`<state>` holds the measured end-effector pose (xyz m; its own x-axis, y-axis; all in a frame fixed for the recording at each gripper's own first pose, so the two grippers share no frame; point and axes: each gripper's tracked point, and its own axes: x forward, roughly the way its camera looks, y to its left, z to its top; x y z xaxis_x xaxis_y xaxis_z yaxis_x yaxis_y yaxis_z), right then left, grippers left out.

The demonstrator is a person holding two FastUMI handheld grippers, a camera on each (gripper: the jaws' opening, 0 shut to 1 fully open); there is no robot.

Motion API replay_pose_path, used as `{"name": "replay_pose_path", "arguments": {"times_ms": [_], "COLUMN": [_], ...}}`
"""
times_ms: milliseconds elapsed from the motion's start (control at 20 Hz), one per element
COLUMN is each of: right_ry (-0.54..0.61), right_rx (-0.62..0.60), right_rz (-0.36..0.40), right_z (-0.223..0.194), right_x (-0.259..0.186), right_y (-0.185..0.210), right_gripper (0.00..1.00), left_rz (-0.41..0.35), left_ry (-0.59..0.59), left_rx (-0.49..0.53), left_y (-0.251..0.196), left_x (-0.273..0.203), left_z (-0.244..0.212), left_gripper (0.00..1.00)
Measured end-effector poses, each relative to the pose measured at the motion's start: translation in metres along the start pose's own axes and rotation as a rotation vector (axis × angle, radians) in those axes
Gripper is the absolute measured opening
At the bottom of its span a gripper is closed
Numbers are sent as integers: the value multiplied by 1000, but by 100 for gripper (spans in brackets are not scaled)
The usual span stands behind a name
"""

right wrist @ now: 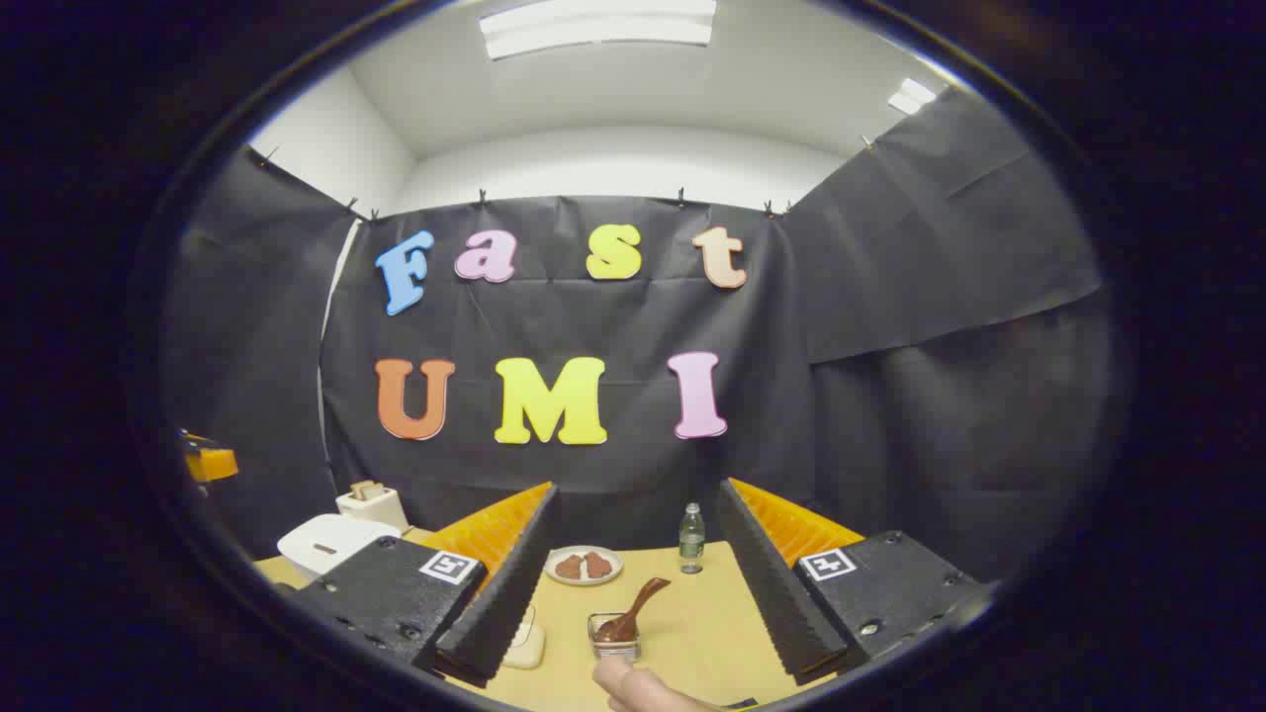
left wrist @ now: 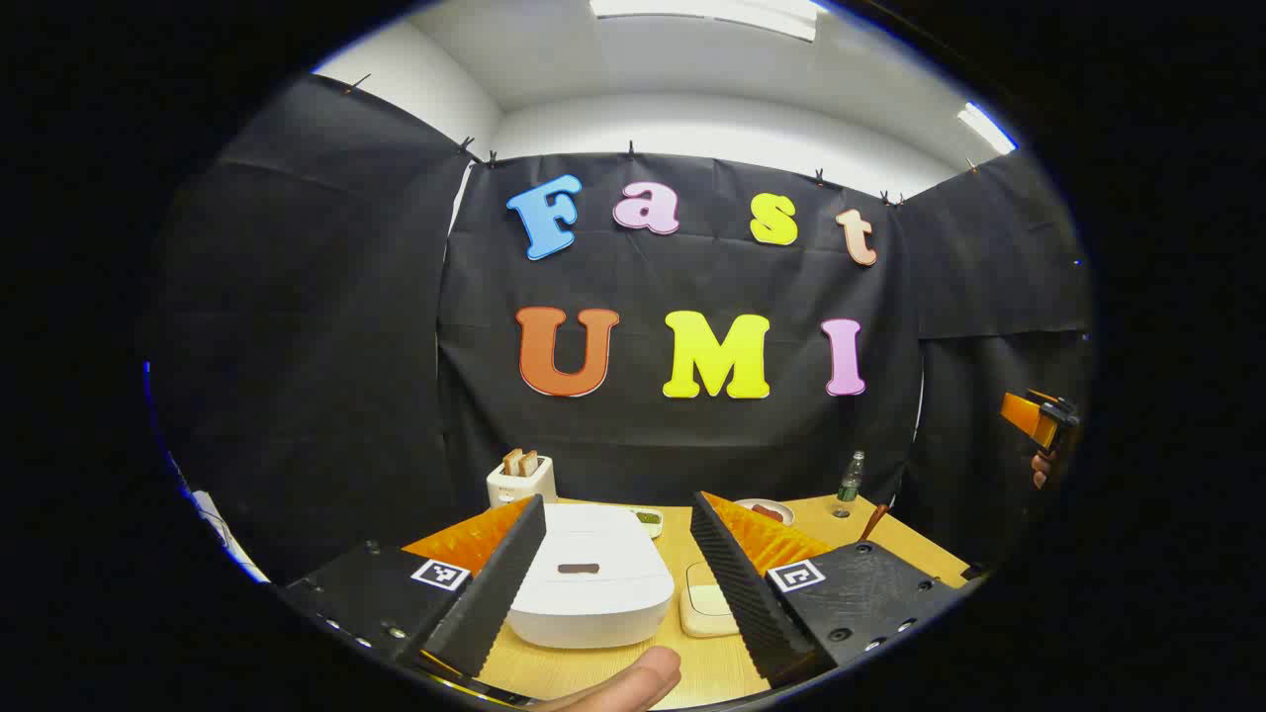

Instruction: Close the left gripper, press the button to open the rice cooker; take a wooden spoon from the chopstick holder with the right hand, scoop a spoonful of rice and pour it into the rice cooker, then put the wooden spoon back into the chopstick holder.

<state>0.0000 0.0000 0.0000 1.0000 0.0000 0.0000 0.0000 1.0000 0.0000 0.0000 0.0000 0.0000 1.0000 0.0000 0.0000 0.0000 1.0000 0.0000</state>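
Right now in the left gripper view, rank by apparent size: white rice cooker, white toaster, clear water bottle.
1. White rice cooker, though it sits nearest the camera.
2. White toaster.
3. Clear water bottle.

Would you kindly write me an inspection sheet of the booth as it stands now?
Surface: wooden table, tidy.
Job's things: rice cooker shut; wooden spoon standing in its holder; rice not identified.
Clutter: toaster with bread, plate of food, water bottle, pale square item beside the cooker, small dish behind it.
Grippers: left hand-held gripper open, cooker framed between its fingers; right hand-held gripper open, facing the spoon; neither touches anything.
Cables: nothing seen.
Surroundings: black cloth walls, ceiling lights.
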Motion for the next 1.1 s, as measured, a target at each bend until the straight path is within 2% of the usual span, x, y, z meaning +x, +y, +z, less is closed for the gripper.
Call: {"name": "replay_pose_path", "arguments": {"times_ms": [700, 1000, 1050, 1100], "right_ry": [88, 86, 82, 79], "right_rx": [57, 45, 48, 53], "right_rz": [22, 44, 46, 49], "right_z": [-33, -42, -43, -44], "right_x": [25, 31, 32, 34], "right_y": [-16, -14, -14, -14], "right_gripper": [100, 100, 100, 100], "left_rz": [7, 60, 66, 74], "left_ry": [11, 34, 32, 36], "left_rx": [15, -10, -8, -7], "left_y": [17, 30, 33, 37], "left_x": [6, 24, 28, 31], "left_z": [-11, -23, -25, -30], "left_gripper": [94, 94, 92, 83]}}
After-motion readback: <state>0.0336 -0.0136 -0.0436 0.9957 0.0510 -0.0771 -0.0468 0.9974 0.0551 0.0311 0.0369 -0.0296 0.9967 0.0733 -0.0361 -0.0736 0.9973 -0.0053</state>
